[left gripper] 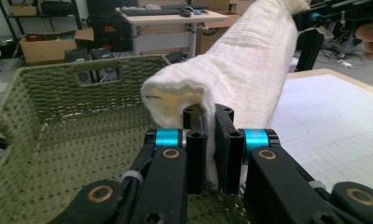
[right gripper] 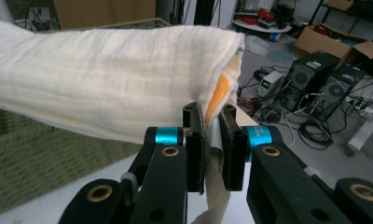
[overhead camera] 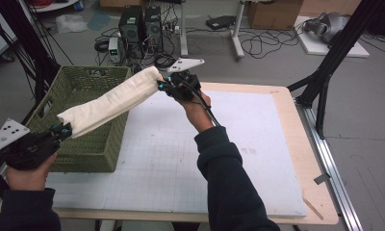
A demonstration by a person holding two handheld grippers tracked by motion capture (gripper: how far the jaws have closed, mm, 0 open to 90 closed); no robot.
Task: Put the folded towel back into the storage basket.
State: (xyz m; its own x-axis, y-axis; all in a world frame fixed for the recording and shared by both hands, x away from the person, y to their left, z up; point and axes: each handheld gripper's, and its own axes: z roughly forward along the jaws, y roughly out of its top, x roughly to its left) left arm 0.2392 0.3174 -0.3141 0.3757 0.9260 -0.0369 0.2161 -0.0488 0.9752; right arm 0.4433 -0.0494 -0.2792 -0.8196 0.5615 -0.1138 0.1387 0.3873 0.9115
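Now carrying the rolled towel toward the basket

Nearest, the left gripper (overhead camera: 60, 130) has its jaws clamped on one end of the cream rolled towel (overhead camera: 111, 102); farther off, the right gripper (overhead camera: 162, 86) pinches the other end. It hangs in the air over the green woven basket (overhead camera: 92, 154) beside the tabletop (overhead camera: 258, 159). Next, I judge: lower it inside, then release.

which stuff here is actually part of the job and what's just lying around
In the job:
- folded cream cloth, held up between the two grippers
- left gripper, shut on one end
- right gripper, shut on the other end
- green woven basket, partly under the cloth

Lying about:
- computer towers on the floor
- cardboard box
- floor cables
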